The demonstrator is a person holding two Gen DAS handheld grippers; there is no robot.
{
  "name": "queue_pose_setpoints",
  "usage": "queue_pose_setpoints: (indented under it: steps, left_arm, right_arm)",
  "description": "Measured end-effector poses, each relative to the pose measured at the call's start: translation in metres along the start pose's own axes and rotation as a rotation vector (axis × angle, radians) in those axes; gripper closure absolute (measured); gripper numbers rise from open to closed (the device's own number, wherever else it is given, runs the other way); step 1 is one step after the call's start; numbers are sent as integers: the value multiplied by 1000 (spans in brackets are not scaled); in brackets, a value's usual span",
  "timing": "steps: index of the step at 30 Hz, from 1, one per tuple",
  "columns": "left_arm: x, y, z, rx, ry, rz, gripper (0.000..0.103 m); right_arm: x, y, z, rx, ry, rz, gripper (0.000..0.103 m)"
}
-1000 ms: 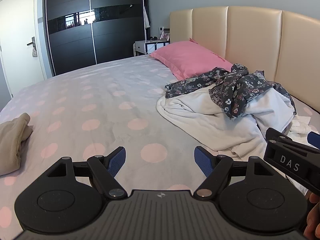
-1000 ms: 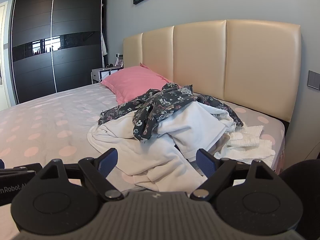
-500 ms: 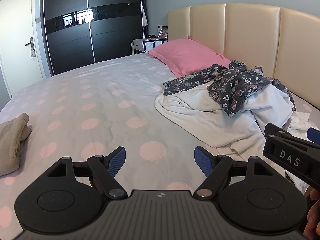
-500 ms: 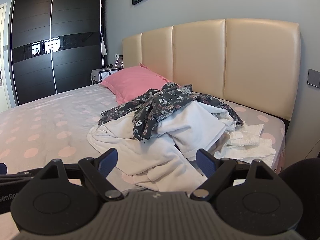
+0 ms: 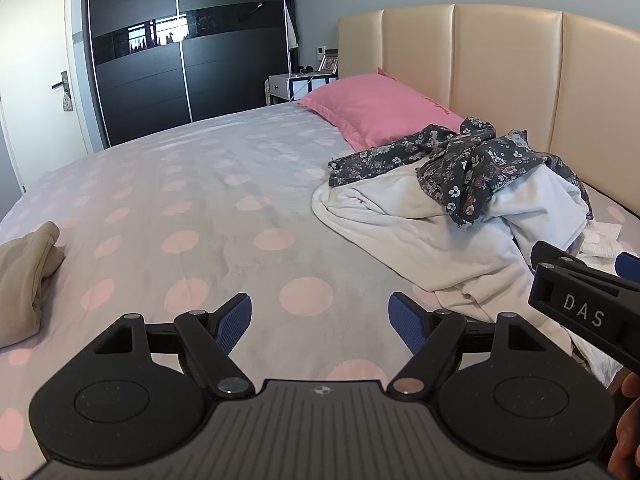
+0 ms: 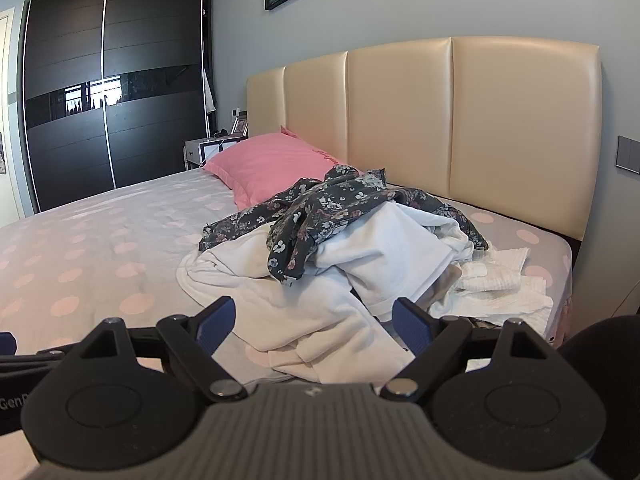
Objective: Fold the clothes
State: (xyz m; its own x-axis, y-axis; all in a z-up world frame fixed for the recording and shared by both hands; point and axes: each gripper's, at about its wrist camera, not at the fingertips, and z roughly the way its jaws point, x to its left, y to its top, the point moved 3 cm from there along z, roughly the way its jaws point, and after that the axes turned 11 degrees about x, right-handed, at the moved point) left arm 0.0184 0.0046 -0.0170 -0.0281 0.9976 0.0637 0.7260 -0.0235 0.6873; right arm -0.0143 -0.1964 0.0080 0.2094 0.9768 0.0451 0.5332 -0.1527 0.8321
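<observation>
A heap of clothes lies on the bed near the headboard: a dark floral garment (image 5: 464,164) (image 6: 320,208) on top of white garments (image 5: 420,236) (image 6: 304,300), with a white ribbed piece (image 6: 500,280) at the right. A folded beige garment (image 5: 24,276) lies at the left. My left gripper (image 5: 320,320) is open and empty above the bare sheet, left of the heap. My right gripper (image 6: 312,322) is open and empty just before the white garments; its body shows in the left wrist view (image 5: 580,308).
The bed has a grey sheet with pink dots (image 5: 180,200). A pink pillow (image 5: 380,108) (image 6: 272,164) lies against the cream headboard (image 6: 400,120). A dark wardrobe (image 5: 184,60), a white door (image 5: 36,80) and a nightstand (image 5: 296,84) stand beyond the bed.
Both grippers have shifted slightly, the views drifting a little; the clothes have not moved and both grippers stay open.
</observation>
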Motion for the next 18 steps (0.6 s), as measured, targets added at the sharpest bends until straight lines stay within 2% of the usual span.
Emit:
queue_pose_setpoints:
  steps: [18]
  left_arm:
    - [-4,-2,3,22,-12,-3,28]
  right_arm:
    - [-2,0,1,4,2,6,16]
